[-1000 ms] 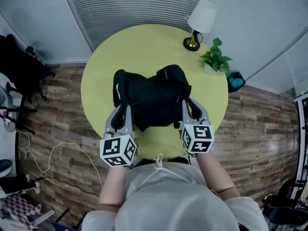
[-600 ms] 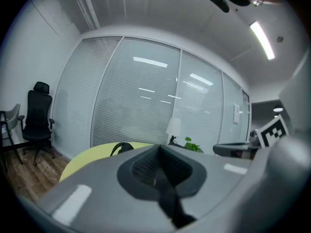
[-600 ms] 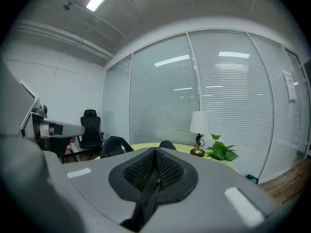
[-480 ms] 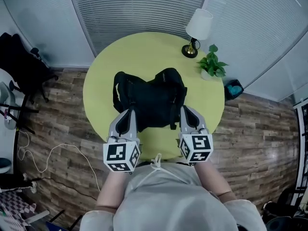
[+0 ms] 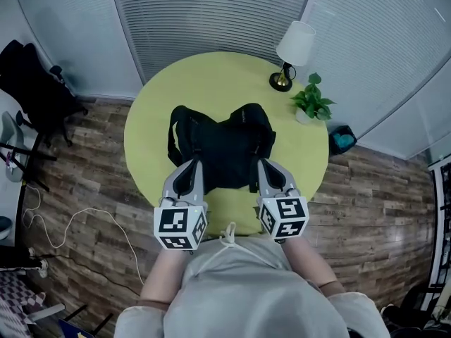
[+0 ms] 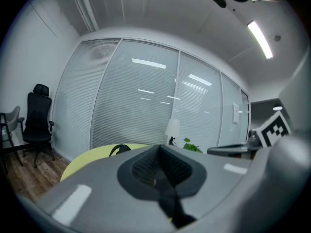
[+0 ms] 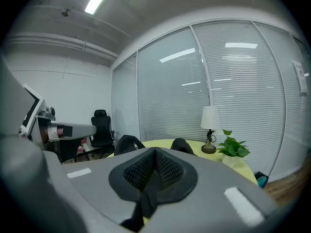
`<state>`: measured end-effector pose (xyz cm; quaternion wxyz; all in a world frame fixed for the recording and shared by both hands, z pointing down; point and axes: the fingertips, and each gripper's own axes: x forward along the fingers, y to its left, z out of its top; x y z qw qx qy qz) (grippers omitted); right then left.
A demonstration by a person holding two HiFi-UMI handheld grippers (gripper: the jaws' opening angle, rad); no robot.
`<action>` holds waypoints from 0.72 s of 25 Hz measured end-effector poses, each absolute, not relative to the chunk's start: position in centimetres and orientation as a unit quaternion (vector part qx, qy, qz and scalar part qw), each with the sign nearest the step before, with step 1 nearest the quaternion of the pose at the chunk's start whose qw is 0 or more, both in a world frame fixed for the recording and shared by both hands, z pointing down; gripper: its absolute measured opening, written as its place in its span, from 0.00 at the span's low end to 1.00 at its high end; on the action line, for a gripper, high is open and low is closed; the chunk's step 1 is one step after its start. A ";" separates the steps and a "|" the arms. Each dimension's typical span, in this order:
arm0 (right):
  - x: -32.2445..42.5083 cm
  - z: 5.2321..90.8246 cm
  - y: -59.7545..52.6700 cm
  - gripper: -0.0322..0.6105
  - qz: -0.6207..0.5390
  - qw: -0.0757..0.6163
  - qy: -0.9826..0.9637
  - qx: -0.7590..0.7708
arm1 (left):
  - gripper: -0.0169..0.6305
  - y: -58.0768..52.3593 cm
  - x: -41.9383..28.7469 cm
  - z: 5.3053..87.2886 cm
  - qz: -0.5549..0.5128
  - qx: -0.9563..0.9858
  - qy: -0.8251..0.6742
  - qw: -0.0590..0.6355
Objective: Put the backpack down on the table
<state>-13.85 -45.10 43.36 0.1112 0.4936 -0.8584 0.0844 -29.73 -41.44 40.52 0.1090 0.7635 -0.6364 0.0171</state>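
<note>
The black backpack (image 5: pixel 222 145) lies flat on the round yellow-green table (image 5: pixel 211 83), straps spread to both sides. My left gripper (image 5: pixel 191 166) hovers at its near left edge, shut with nothing between the jaws. My right gripper (image 5: pixel 266 166) is at the near right edge, likewise shut and empty. In the left gripper view the jaws (image 6: pixel 160 171) meet, and a backpack strap (image 6: pixel 119 149) shows beyond them on the table. In the right gripper view the shut jaws (image 7: pixel 154 171) point over two humps of the backpack (image 7: pixel 127 143).
A table lamp (image 5: pixel 294 44) and a potted plant (image 5: pixel 312 97) stand at the table's far right rim. A teal bin (image 5: pixel 342 138) sits on the wood floor to the right. A black office chair (image 5: pixel 35 83) and a loose cable (image 5: pixel 77 224) are to the left.
Both grippers have let go of the backpack's sides, drawn back toward the person and closed. The backpack stays on the table.
</note>
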 end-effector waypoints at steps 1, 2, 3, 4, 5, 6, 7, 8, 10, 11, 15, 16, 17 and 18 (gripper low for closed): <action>-13.9 43.4 -45.2 0.05 0.084 0.112 -0.859 0.493 | 0.04 -41.5 -29.8 40.5 0.016 0.763 -0.637 0.109; -14.0 43.6 -45.3 0.05 0.084 0.114 -0.858 0.494 | 0.04 -41.5 -29.9 40.5 0.016 0.762 -0.638 0.110; -14.0 43.8 -45.4 0.05 0.086 0.115 -0.857 0.495 | 0.04 -41.5 -29.9 40.6 0.017 0.763 -0.637 0.111; -14.0 44.0 -45.5 0.05 0.088 0.115 -0.857 0.495 | 0.04 -41.5 -29.9 40.8 0.020 0.763 -0.636 0.112; -14.0 44.2 -45.5 0.05 0.092 0.116 -0.856 0.495 | 0.04 -41.5 -29.9 40.9 0.022 0.764 -0.635 0.114; -14.0 44.4 -45.5 0.05 0.095 0.117 -0.856 0.494 | 0.04 -41.4 -29.9 41.1 0.024 0.764 -0.634 0.116; -14.1 44.5 -45.4 0.05 0.097 0.119 -0.856 0.493 | 0.04 -41.4 -29.9 41.3 0.023 0.764 -0.634 0.120; -14.1 44.7 -45.4 0.05 0.097 0.121 -0.857 0.492 | 0.04 -41.4 -30.1 41.5 0.020 0.763 -0.634 0.124; -14.5 44.8 -45.3 0.05 0.097 0.123 -0.858 0.489 | 0.04 -41.5 -30.3 41.7 0.009 0.762 -0.633 0.136; -14.7 44.8 -45.3 0.05 0.096 0.123 -0.860 0.486 | 0.04 -41.6 -30.4 41.8 0.003 0.763 -0.631 0.139; -15.4 44.4 -45.1 0.05 0.088 0.121 -0.867 0.475 | 0.04 -41.9 -30.1 41.9 0.005 0.769 -0.625 0.134; -15.4 44.3 -45.1 0.05 0.087 0.120 -0.868 0.474 | 0.04 -41.9 -30.0 41.9 0.008 0.769 -0.626 0.130; -15.5 44.2 -45.1 0.05 0.088 0.119 -0.869 0.473 | 0.04 -42.0 -29.9 42.0 0.013 0.768 -0.627 0.127; -15.5 44.1 -45.2 0.05 0.088 0.117 -0.869 0.473 | 0.04 -42.1 -29.9 42.1 0.017 0.767 -0.629 0.124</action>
